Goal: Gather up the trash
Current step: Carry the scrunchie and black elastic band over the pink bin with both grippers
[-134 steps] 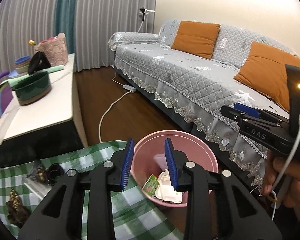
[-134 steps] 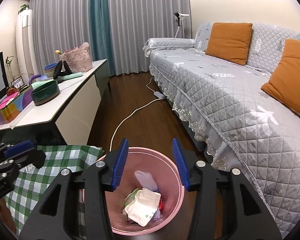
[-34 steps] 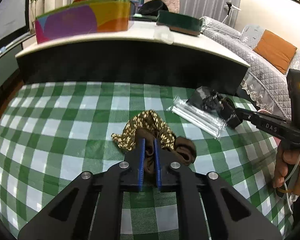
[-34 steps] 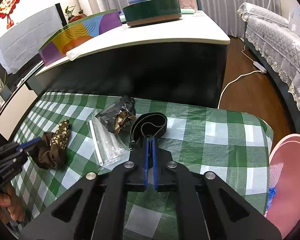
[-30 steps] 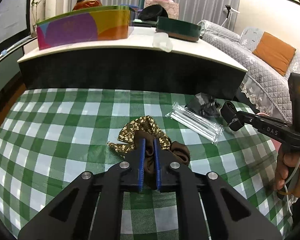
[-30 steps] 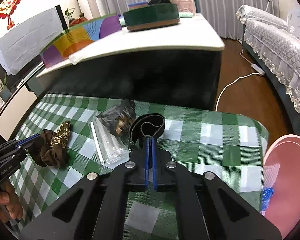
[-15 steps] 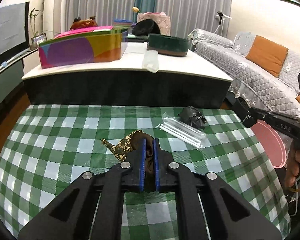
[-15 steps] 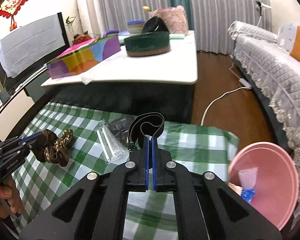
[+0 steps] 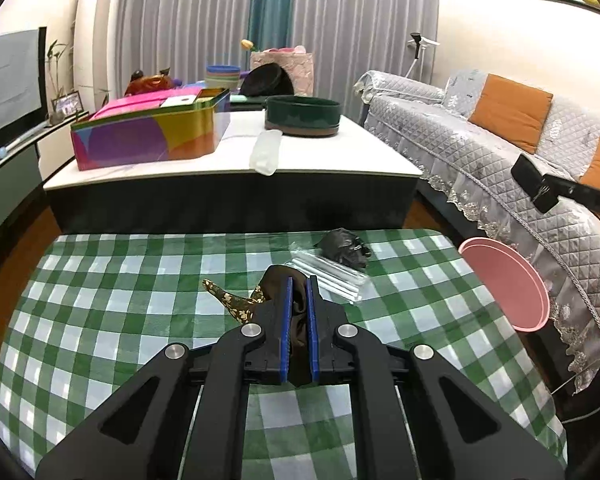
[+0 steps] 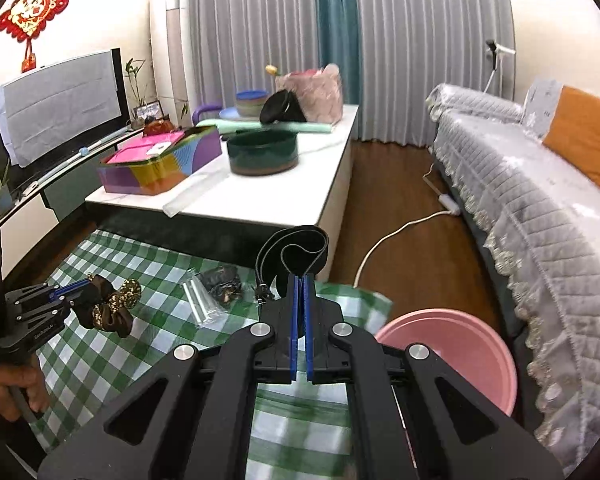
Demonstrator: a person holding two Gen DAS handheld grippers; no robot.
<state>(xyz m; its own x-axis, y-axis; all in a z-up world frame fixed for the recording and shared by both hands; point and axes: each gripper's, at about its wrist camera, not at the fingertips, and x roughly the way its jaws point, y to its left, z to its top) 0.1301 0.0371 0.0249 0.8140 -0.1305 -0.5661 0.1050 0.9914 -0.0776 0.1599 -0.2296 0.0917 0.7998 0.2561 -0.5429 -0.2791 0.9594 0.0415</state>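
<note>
My left gripper (image 9: 298,280) is shut on a brown and gold patterned wrapper (image 9: 236,302), lifted off the green checked cloth (image 9: 100,320); the same wrapper (image 10: 112,306) hangs from that gripper (image 10: 86,282) in the right wrist view. My right gripper (image 10: 300,278) is shut on a black band loop (image 10: 296,248), held in the air above the cloth's edge. A clear plastic packet (image 9: 332,276) and a crumpled black wrapper (image 9: 342,246) lie on the cloth. The pink bin (image 10: 448,356) stands on the floor to the right, also seen as a pink bin (image 9: 504,280) in the left view.
Behind the cloth stands a low white-topped table (image 9: 228,164) with a colourful tin (image 9: 148,136), a dark green round box (image 9: 302,116) and a clear roll. A grey sofa (image 10: 540,216) with orange cushions runs along the right. A white cable (image 10: 396,236) lies on the wood floor.
Both grippers rose from the cloth with their loads. The right one carried the black loop up and rightwards, bringing the pink bin into fuller view. The left lifted the patterned wrapper clear.
</note>
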